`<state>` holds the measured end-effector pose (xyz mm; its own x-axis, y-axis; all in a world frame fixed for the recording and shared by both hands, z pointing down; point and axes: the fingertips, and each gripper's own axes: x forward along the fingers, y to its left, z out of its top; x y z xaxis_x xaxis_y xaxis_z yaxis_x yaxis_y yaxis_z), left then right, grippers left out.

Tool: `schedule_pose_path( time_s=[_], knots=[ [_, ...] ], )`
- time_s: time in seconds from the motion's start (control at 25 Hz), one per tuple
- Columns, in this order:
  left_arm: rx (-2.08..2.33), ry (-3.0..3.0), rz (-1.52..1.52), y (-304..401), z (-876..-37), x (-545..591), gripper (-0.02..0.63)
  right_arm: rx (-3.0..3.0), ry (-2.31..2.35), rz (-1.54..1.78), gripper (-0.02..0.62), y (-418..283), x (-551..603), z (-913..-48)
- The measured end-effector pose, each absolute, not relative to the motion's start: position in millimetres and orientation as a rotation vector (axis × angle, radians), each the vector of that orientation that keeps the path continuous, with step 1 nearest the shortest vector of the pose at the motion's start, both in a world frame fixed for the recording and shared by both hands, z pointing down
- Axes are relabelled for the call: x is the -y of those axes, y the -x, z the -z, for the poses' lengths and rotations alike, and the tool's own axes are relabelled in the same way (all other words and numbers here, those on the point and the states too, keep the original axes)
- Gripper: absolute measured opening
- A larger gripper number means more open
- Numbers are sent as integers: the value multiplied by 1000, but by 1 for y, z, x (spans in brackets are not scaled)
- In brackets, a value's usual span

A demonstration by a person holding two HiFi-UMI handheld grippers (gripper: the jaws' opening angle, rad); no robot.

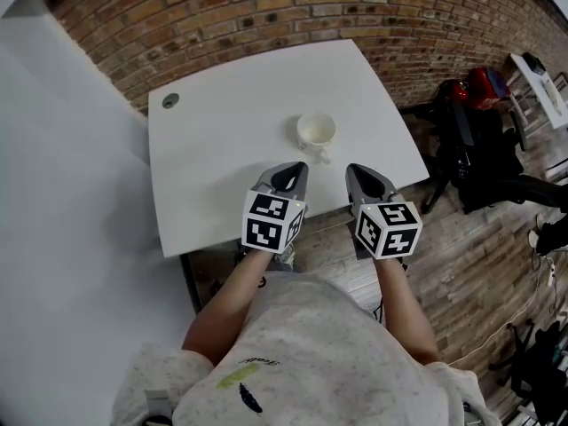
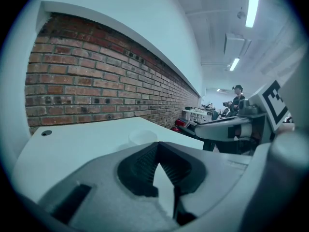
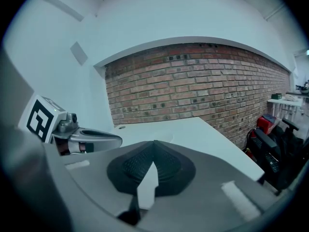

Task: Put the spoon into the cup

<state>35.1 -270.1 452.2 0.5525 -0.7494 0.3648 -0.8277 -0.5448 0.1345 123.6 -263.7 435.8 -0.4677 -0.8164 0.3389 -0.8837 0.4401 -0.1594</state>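
Observation:
A white cup (image 1: 316,131) with its handle toward me stands near the middle of the white table (image 1: 222,149). It shows as a pale rim (image 2: 142,137) just beyond the jaws in the left gripper view. No spoon shows in any view. My left gripper (image 1: 289,169) hovers over the table's front edge, just short of the cup and to its left, jaws shut with nothing in them (image 2: 157,144). My right gripper (image 1: 359,171) sits beside it, short of the cup and to its right, also shut and empty (image 3: 154,143).
A brick wall (image 1: 293,16) runs behind the table. A round grommet (image 1: 169,100) sits in the table's far left corner. Black bags and a chair (image 1: 479,149) with a red item (image 1: 484,82) crowd the wooden floor on the right. A white wall (image 1: 62,193) stands to the left.

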Motion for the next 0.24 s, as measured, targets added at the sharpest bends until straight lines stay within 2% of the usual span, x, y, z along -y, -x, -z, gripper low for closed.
schedule_pose_path(
  time_s=[0.24],
  knots=[
    [1302,-2501,-383,-35,-453,268,-5,2481,-1485,-471,11,-122,261,-437]
  ],
)
